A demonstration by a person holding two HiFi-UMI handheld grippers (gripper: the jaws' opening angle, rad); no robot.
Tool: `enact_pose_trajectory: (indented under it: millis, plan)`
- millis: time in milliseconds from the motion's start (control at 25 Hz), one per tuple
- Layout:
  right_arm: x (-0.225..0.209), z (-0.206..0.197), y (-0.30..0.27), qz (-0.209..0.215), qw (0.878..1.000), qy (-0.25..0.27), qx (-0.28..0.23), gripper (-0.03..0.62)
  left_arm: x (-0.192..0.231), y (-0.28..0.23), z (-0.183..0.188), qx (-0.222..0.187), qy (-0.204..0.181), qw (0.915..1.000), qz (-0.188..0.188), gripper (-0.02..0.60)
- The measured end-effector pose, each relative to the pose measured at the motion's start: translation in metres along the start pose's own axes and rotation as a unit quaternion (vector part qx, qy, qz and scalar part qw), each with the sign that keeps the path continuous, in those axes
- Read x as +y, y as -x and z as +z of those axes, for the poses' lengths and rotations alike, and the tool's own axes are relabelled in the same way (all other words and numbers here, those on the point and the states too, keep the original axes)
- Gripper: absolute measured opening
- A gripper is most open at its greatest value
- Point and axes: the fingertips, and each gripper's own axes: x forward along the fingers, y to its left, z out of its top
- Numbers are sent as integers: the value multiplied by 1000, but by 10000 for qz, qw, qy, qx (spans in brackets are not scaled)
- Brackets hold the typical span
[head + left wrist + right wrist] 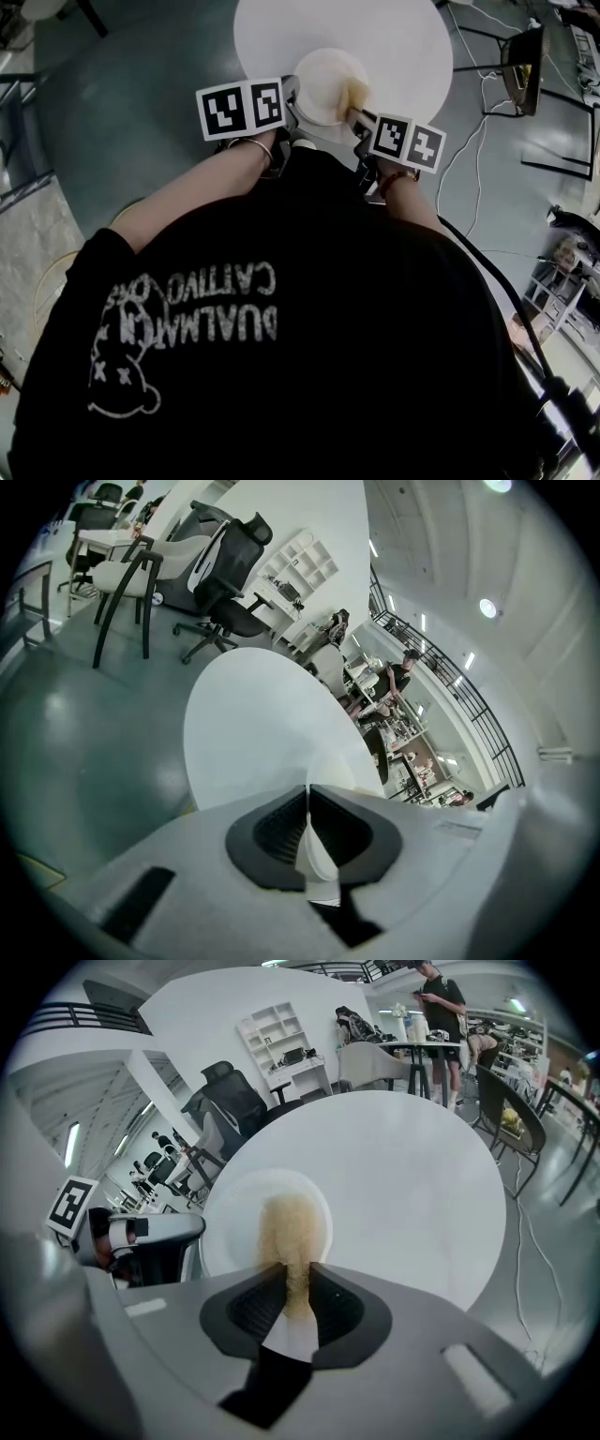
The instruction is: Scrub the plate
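The round white plate (319, 70) sat on the round white table (403, 37), near the edge by the person. The left gripper (308, 827) pinched the plate's rim, with its jaws almost together. The right gripper (298, 1302) squeezed a soft yellow-brown scrubbing sponge (292, 1227), which lay on the plate.

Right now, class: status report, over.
Left gripper shut on plate rim. Right gripper shut on scrub pad, pad on plate. Nothing blocking on table.
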Motion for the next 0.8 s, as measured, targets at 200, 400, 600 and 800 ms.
enact_pose_trajectory:
  millis: [200, 400, 600, 800]
  plan:
    - [-21, 3, 8, -410, 9991, -49, -53, 81, 1, -1, -1, 1, 68, 10000, 27, 14]
    - [-37, 15, 17, -756, 9969, -73, -226, 80, 4, -4, -1, -41, 285, 9996, 34, 14]
    - [-18, 27, 20, -350, 9978, -278, -479, 80, 4, -3, -3, -104, 338, 9993, 78, 14]
    - [22, 22, 11, 359, 9987, -230, -296, 80, 1, -1, -7, -189, 292, 9993, 102, 14]
